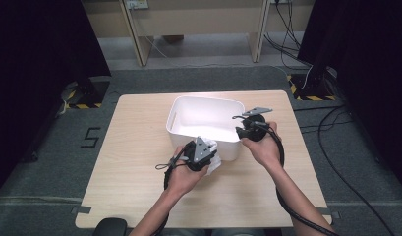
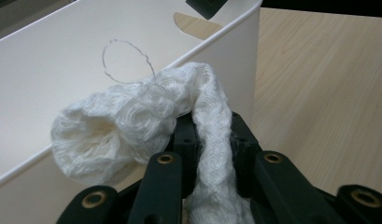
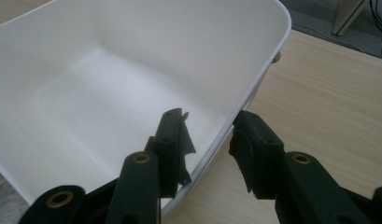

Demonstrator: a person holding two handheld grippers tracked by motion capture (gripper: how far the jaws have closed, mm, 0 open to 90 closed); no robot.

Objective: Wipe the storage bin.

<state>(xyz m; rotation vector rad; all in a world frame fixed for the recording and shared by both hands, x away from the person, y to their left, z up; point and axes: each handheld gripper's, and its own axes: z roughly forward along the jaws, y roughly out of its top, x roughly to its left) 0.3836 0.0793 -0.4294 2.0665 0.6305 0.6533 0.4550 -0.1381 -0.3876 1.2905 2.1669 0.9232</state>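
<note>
Overhead, both grippers meet a white bin (image 1: 181, 129) on a wooden table (image 1: 129, 167). Close up, left gripper (image 2: 212, 135) clamps white knitted cloth (image 2: 132, 121) outside its wall; right gripper (image 3: 209, 135) gapes astride the rim.

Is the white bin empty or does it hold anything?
Empty: the bin shows a bare floor. The cloth sits outside its wall, clamped in the left tool.

Left black hand-held gripper (image 1: 204, 156): matte black jaws with brass-coloured rivets, grey three-cornered plate on top, thin black cable looping off. Right black hand-held gripper (image 1: 245, 129): same build, grey plate, thick black cable trailing along the forearm. Forearms bare, no sleeves visible.
</note>
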